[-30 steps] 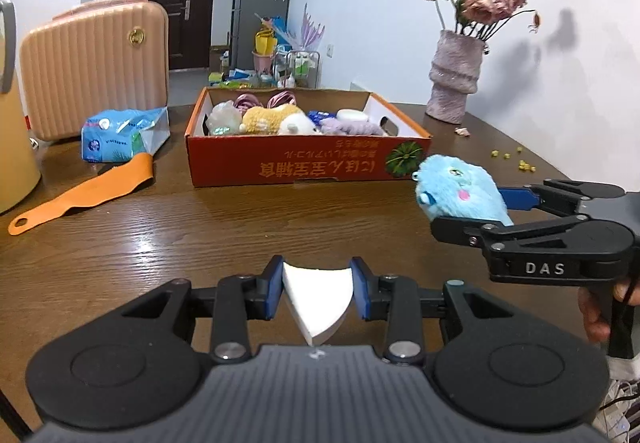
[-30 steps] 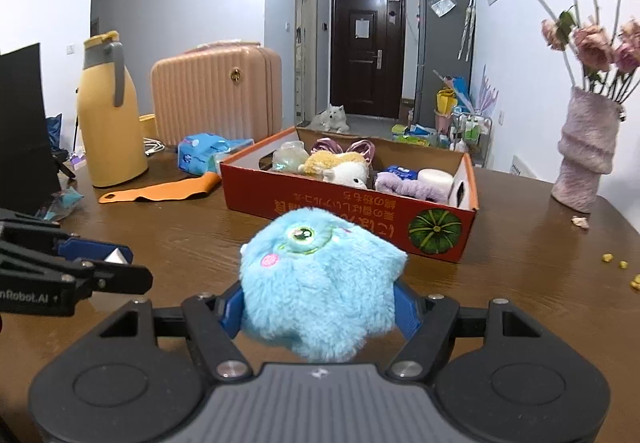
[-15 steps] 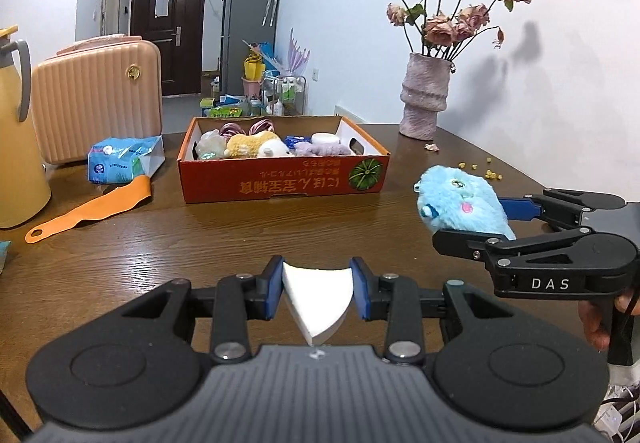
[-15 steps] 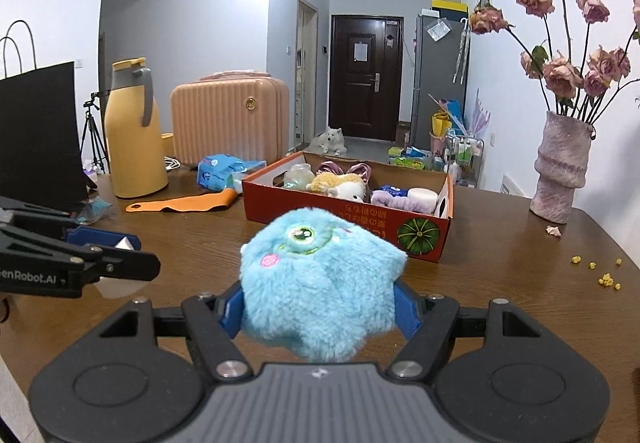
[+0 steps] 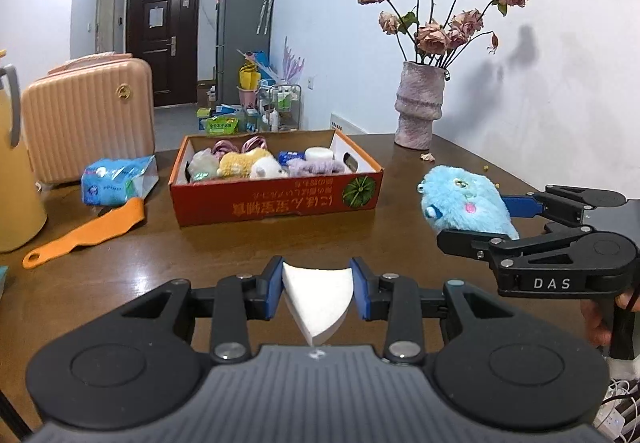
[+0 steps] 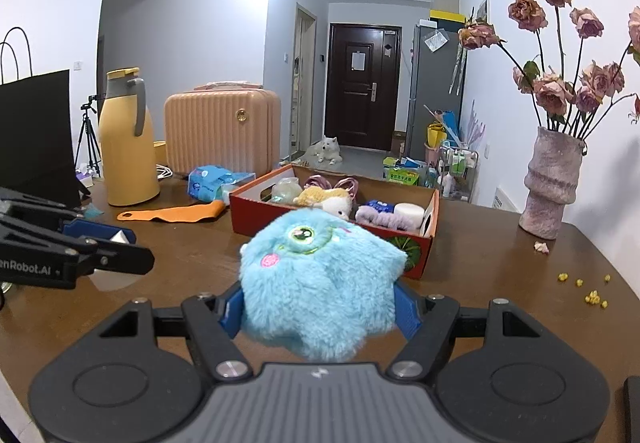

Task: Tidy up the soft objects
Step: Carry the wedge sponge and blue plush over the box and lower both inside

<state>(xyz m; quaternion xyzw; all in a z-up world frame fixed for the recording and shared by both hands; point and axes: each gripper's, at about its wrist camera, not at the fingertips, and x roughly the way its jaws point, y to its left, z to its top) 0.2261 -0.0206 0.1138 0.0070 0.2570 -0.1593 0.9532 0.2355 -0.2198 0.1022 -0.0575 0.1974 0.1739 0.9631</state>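
My left gripper [image 5: 318, 293] is shut on a white foam wedge [image 5: 318, 297], held above the near part of the wooden table [image 5: 240, 243]. My right gripper [image 6: 320, 307] is shut on a fluffy blue plush toy [image 6: 320, 283]; that toy also shows at the right of the left wrist view [image 5: 466, 203]. An open orange cardboard box [image 5: 276, 203] stands mid-table with several soft toys and small items inside; it also shows in the right wrist view [image 6: 256, 211]. Both grippers are well short of the box.
A pink vase of dried roses [image 5: 420, 107] stands at the back right. A peach suitcase [image 5: 88, 119], a yellow thermos [image 6: 126, 139], a blue packet [image 5: 118, 181] and an orange shoehorn [image 5: 88, 235] lie left. Yellow crumbs [image 6: 592, 295] dot the right edge.
Both grippers have pulled back and risen away from the box, which looks smaller now. Each keeps its hold on its object.
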